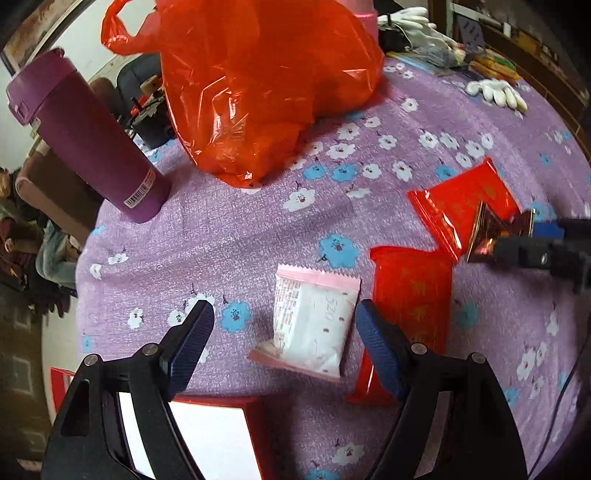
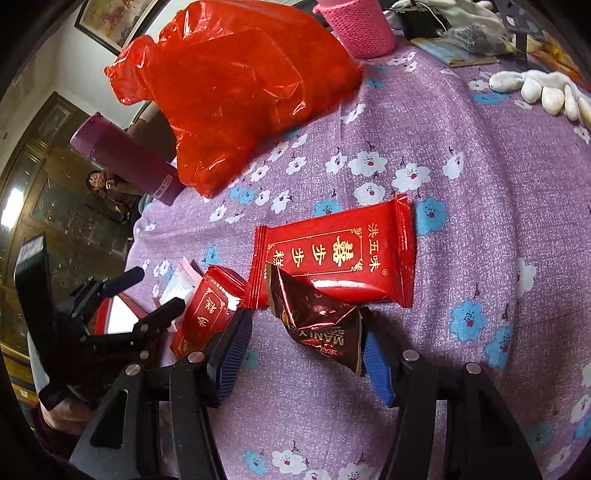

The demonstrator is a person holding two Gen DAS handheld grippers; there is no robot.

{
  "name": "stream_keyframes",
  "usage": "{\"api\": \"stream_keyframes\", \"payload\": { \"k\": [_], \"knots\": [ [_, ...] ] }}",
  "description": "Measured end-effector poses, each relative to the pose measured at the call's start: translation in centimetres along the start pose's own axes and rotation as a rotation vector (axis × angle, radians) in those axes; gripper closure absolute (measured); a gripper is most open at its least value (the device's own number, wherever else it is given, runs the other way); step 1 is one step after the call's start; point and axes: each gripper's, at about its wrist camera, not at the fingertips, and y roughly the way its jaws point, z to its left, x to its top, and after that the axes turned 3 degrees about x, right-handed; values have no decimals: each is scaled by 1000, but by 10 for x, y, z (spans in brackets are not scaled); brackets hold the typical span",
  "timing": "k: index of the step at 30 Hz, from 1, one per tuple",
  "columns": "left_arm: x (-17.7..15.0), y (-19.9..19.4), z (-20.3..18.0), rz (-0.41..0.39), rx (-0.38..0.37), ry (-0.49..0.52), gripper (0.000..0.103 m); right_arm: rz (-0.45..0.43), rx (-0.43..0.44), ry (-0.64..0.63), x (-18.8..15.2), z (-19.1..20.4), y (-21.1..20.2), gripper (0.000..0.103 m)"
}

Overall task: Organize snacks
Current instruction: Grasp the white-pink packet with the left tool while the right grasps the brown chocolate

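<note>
White-pink packet (image 1: pixel 314 325) lies flat (long axis toward orange bag (image 1: pixel 258 81)).

We count two red snack packets: one (image 2: pixel 334 254) lying flat with gold lettering, the other (image 2: pixel 207 314) just left of it. There is one pink-and-white snack packet (image 1: pixel 314 321) and one dark brown foil packet (image 2: pixel 321 325). That gives us four small snack packets on the counter (image 1: pixel 221 236). We also count one large red plastic bag (image 1: pixel 258 81), one purple bottle (image 1: pixel 85 136), one pink knitted cup sleeve (image 2: pixel 360 29), one red-edged box (image 1: pixel 218 439) and two white gloves, one (image 1: pixel 495 92) lying flat, one (image 1: pixel 413 18) farther back.
</note>
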Motion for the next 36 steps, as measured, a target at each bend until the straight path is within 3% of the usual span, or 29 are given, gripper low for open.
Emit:
{"api": "stream_keyframes", "payload": {
  "k": [2, 4, 10, 12, 14, 20, 25, 36],
  "knots": [
    [1, 6, -1, 27, -33, -6, 24, -4, -20, -13, -1, 4, 3, 55],
    [0, 13, -6, 59, -27, 12, 24, -7, -44, -33, -1, 7, 5, 58],
    [-3, 16, -7, 56, -51, -4, 25, -15, -87, -83, -2, 18, 10, 62],
    [-4, 14, -12, 47, -53, 6, 32, -17, -86, -87, -3, 18, 10, 62],
    [-3, 11, -19, 37, -54, 26, 45, -16, -80, -88, -3, 18, 10, 61],
    [-3, 3, -39, 11, -41, 86, 64, -20, -46, -64, -1, 14, 8, 61],
    [-8, -2, -45, -5, -35, 86, 68, 3, -7, -51, -2, 13, 7, 68],
    [-19, -16, -30, -28, -78, 11, 71, -12, 56, -19, 1, 12, -2, 70]
  ]
}}
